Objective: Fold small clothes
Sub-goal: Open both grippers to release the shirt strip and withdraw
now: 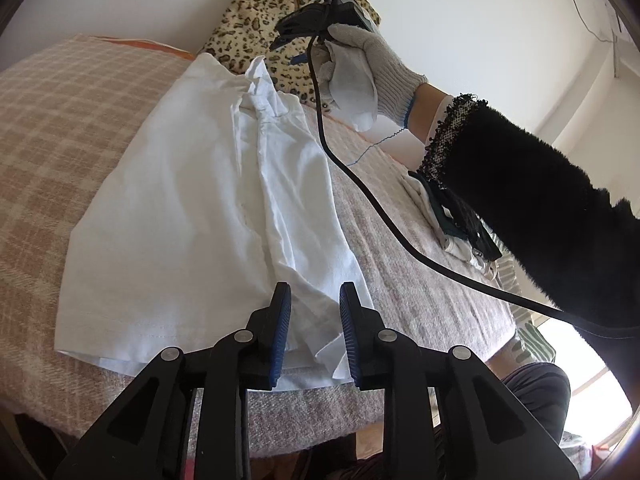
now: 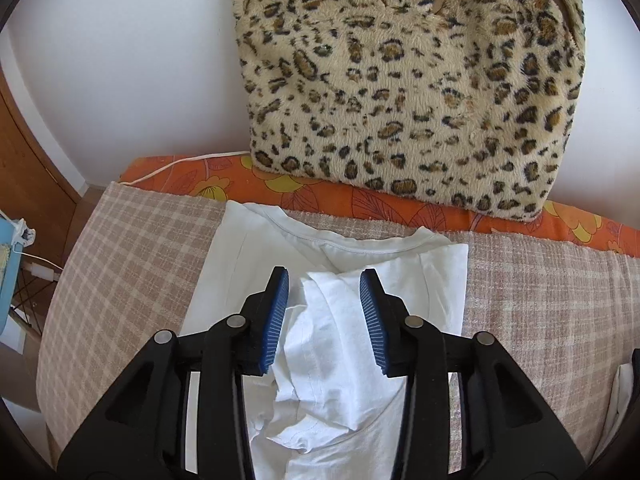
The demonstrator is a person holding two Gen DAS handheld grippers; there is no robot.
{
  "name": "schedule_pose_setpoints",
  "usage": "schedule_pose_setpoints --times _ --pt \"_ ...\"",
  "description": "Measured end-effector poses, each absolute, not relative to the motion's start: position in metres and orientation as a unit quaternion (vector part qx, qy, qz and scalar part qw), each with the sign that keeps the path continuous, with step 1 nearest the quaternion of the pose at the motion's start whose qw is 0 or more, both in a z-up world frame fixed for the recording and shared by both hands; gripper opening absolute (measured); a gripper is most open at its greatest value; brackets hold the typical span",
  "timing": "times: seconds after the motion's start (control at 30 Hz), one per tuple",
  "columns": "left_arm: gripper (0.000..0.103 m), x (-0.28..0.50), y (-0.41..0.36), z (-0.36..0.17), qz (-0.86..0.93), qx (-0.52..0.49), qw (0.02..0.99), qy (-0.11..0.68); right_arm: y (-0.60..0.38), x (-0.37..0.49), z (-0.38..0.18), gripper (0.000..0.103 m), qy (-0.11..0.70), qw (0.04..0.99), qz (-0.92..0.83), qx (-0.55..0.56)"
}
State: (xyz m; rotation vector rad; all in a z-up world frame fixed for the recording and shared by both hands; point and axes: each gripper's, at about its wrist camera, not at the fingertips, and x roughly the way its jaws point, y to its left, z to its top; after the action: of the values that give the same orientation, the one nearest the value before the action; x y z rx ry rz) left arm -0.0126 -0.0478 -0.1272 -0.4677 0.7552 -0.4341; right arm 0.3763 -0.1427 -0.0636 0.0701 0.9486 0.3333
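A small white T-shirt (image 1: 188, 208) lies on a checked beige blanket (image 1: 60, 128), with its right side folded over the middle. My left gripper (image 1: 314, 300) is open just above the shirt's bottom hem. In the right wrist view the shirt (image 2: 332, 344) shows its collar at the far end and a folded sleeve in the middle. My right gripper (image 2: 325, 280) is open above that fold, holding nothing. The left wrist view shows the right gripper (image 1: 292, 40) held by a gloved hand (image 1: 372, 64) above the shirt's collar end.
A leopard-print cushion (image 2: 412, 92) leans against the white wall behind the shirt. An orange flowered sheet (image 2: 344, 196) edges the blanket. A pile of other small clothes (image 1: 456, 224) lies to the right. A black cable (image 1: 360, 184) hangs from the right gripper.
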Motion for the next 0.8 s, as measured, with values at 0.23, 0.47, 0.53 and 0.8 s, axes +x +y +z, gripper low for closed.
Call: schedule_pose_setpoints --times 0.23,0.47,0.53,0.8 --pt "0.039 -0.045 -0.03 -0.105 -0.207 -0.176 0.892 0.361 -0.224 0.288 -0.031 0.049 0.45 0.871 0.176 0.085" --pt "0.042 -0.042 0.006 -0.087 -0.176 -0.112 0.902 0.378 -0.263 0.15 -0.069 0.049 0.507 0.834 0.203 0.083" --pt "0.048 -0.034 0.025 -0.09 -0.153 -0.109 0.901 0.392 -0.269 0.113 -0.089 0.049 0.526 0.82 0.207 0.093" --pt "0.048 -0.015 0.054 -0.12 -0.148 -0.148 0.866 0.455 -0.264 0.045 -0.124 0.049 0.553 0.797 0.22 0.105"
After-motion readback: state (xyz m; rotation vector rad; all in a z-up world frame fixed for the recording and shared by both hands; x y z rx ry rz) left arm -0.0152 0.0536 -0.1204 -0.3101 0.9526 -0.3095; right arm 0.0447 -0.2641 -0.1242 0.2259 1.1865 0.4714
